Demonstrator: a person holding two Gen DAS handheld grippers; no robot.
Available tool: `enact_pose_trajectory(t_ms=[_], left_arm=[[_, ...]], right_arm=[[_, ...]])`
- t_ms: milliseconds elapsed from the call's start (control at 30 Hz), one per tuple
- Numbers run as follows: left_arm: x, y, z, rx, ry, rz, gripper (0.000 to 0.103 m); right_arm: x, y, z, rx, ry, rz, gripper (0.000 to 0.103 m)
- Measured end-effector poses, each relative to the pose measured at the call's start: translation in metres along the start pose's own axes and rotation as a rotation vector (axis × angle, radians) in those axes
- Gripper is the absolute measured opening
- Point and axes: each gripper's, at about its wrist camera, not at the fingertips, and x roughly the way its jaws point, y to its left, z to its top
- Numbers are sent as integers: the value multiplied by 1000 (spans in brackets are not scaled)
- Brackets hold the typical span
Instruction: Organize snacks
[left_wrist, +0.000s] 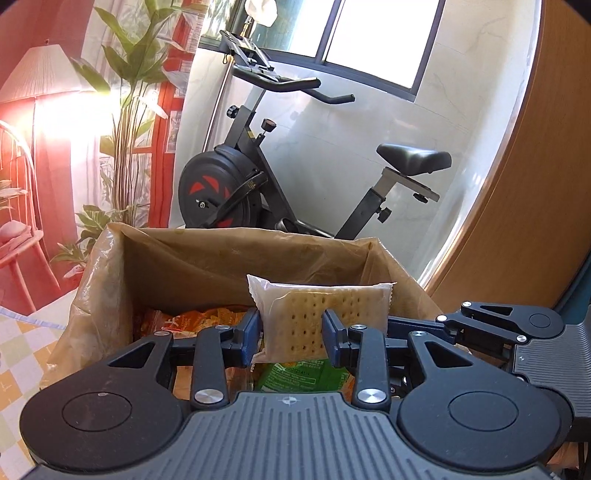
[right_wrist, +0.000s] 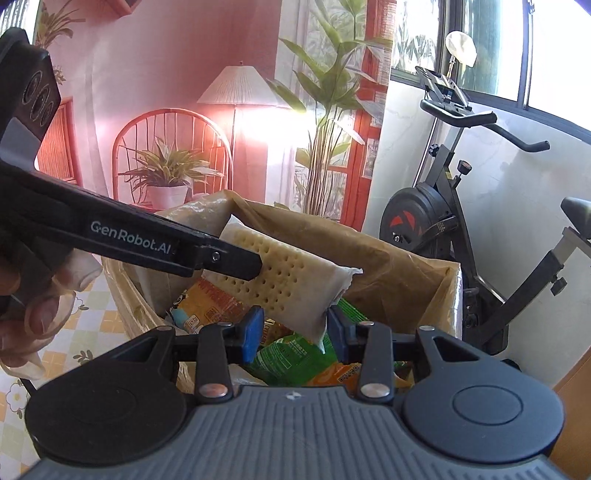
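A cracker packet (left_wrist: 314, 317) in clear wrap is held between the blue pads of my left gripper (left_wrist: 291, 334), above an open box lined with brown plastic (left_wrist: 207, 258). The same packet (right_wrist: 291, 280) shows in the right wrist view, with the left gripper's finger (right_wrist: 229, 264) on its side. My right gripper (right_wrist: 295, 330) has its pads apart around the packet's lower corner; I cannot tell if they press it. Snack bags lie in the box: a green one (right_wrist: 291, 356), orange ones (right_wrist: 214, 302).
An exercise bike (left_wrist: 258, 177) stands behind the box against the white wall. A checkered tablecloth (right_wrist: 74, 332) lies at left. A wooden panel (left_wrist: 535, 184) is at right. A backdrop with a lamp, chair and plants (right_wrist: 236, 122) hangs behind.
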Motion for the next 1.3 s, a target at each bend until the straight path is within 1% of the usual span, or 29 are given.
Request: enact_pose_trajectory(t_ms=[33,67,100,133,167,200,233,300,367,400,467,500,567,733,867,967,1033,1067,1167,1233,1300], left_arm=[[0,1,0,14,-2,9,38],[0,1,-1,22,-4,17,42],[-1,1,-1,31,-7,19,48],[-4,1,-1,39,-11,23,51],[-9,1,0,48,-18,32,56],[-13,2,2,55,-25,42,60],[-17,1,3,60,-33,51,61],[-29,-2,6,80,-57,77,63],[-46,-6,9,98,-79,111,66],[-52,-6,10,101,-86,125,72],[-73,-11,12,109,-121,155,80],[-82,-12,12,114,-139,164,84],[-101,-18,11,131,-169,182,85],[-144,-34,9,186,-216,239,88],[-177,-43,1,150,-251,304,91],[-192,-48,-4,118,-264,336,91],[-200,-49,-8,95,-266,352,92],[-202,-50,-10,91,-265,352,92],[-205,-57,-14,120,-257,387,92],[-209,-62,-19,143,-271,419,92],[-212,-64,-21,144,-276,424,92]], right_arm=[[1,-1,-1,5,5,-6,41],[1,-2,-2,10,9,-16,41],[0,-3,-3,16,9,-23,41],[-3,-4,-4,21,6,-22,44],[-5,-4,-5,27,4,-24,50],[-8,-5,-5,33,-1,-32,54],[-12,-5,-3,40,-8,-40,59],[-20,-5,-1,53,-29,-44,65],[-32,-4,4,71,-56,-57,77],[-40,-3,6,79,-76,-64,80],[-55,0,10,93,-109,-65,87],[-64,2,12,104,-126,-66,89],[-79,5,15,124,-157,-70,95],[-116,19,22,181,-233,-111,99],[-141,37,23,183,-276,-137,103],[-151,48,22,196,-273,-120,103],[-154,55,22,187,-269,-124,103],[-157,58,22,182,-273,-123,103],[-163,65,19,187,-273,-109,103],[-167,68,16,188,-272,-109,103],[-168,70,16,185,-271,-115,103]])
